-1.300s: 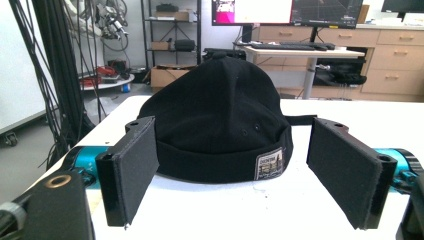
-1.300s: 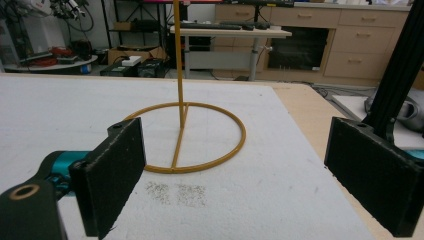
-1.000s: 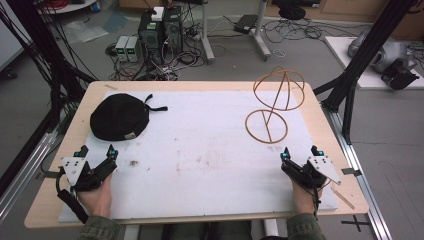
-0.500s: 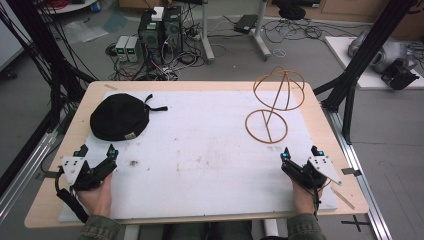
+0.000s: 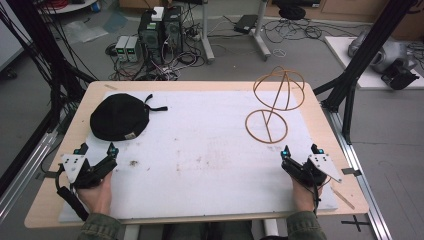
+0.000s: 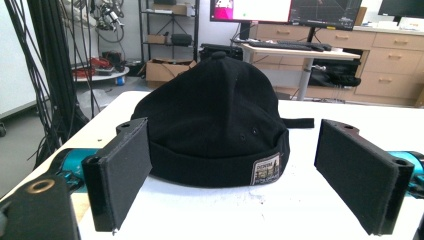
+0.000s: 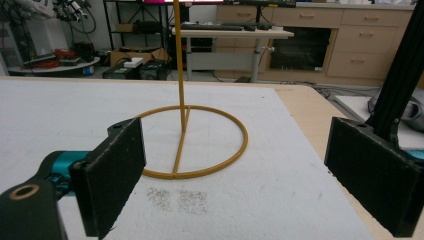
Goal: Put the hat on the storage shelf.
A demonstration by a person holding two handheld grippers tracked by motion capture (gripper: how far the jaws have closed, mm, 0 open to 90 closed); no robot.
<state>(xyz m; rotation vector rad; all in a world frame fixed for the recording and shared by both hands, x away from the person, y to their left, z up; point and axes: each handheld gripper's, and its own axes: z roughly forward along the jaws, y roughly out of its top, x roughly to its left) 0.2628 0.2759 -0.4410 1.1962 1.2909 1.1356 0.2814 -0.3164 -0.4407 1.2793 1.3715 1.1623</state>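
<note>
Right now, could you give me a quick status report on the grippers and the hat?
Left gripper open, facing black hat. Right gripper open, facing wire hat stand. Hat flat on white mat, untouched. Nothing between them.

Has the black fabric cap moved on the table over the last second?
No. The black fabric cap lies at the same spot near the white mat's far left corner, strap pointing right, as before.

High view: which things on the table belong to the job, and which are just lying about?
Job:
black cap, in front of the open left gripper
yellow wire hat stand, in front of the open right gripper

Lying about:
computer boxes on the floor
cables beyond the table
</note>
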